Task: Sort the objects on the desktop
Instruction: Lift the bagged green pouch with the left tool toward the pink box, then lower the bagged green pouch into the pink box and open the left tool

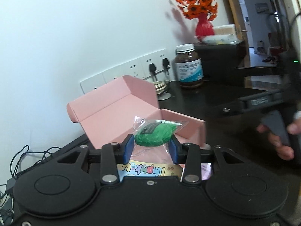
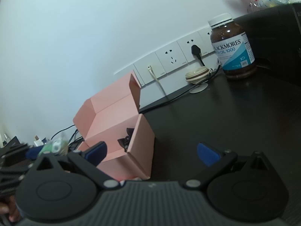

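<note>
Tongs of the left hand sit at lower centre of the left wrist view, their 2 blue pads pinched onto a green fuzzy item in a clear bag; the narrow grip on the bag's lower end keeps the soft bundle from slipping while it hangs in front of the pink box. That box stands in mid-frame on the dark table with its lid tipped back toward the wall, which leaves its mouth free to take things from above. The bag appears level with the box's front rim, so I judge it is being carried toward or away from the opening; the views fit either. In the right wrist view, the right tongs are spread wide and hold nothing, beside the box's corner. Something dark lies inside the box. A brown supplement bottle stands at upper right, well apart.
</note>
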The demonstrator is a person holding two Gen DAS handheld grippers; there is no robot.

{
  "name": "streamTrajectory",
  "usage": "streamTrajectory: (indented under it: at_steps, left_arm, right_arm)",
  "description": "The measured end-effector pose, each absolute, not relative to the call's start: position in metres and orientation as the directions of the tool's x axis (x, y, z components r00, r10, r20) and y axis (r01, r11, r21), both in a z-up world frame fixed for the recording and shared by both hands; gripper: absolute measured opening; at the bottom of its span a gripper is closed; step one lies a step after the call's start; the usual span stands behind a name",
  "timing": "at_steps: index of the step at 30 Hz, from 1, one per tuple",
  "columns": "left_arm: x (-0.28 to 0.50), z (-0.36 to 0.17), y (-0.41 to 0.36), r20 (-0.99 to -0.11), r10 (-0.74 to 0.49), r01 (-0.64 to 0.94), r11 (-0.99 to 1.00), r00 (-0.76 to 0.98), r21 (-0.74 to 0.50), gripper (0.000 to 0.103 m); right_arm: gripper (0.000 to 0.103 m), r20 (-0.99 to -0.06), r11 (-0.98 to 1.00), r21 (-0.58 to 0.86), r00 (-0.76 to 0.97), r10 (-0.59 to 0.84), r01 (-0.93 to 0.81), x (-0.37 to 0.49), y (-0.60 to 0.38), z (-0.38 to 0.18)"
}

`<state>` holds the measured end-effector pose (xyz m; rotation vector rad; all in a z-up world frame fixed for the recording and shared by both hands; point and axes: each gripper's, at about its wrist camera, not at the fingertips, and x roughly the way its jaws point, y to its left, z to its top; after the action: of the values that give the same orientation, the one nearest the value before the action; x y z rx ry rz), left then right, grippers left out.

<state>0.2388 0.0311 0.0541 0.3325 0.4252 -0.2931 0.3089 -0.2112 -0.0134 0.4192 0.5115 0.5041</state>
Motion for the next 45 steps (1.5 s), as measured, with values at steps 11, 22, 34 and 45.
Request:
streamTrajectory:
  at_steps: [11,22,34,45]
  left_arm:
    - [0.309,0.040,0.029,-0.569,-0.162,0.312,0.934,0.806,0.176,0.040]
    - [0.336,0.021,0.020,-0.631,-0.082,0.256,0.948,0.771,0.189,0.040]
    - [0.357,0.010,0.028,-0.701,-0.110,0.233,0.969,0.705,0.082,0.043]
    - [0.362,0.010,0.026,-0.720,-0.110,0.238,0.968,0.686,0.078,0.045]
  right_arm:
    - [0.102,-0.357,0.793,0.502,0.752,0.554,-0.345,0.311,-0.212,-0.014]
    - [0.102,-0.355,0.783,0.516,0.745,0.564,-0.346,0.313,-0.214,-0.015]
    - [0.102,-0.355,0.776,0.528,0.741,0.570,-0.344,0.315,-0.216,-0.016]
    - [0.102,-0.354,0.774,0.534,0.742,0.569,-0.339,0.314,-0.217,-0.017]
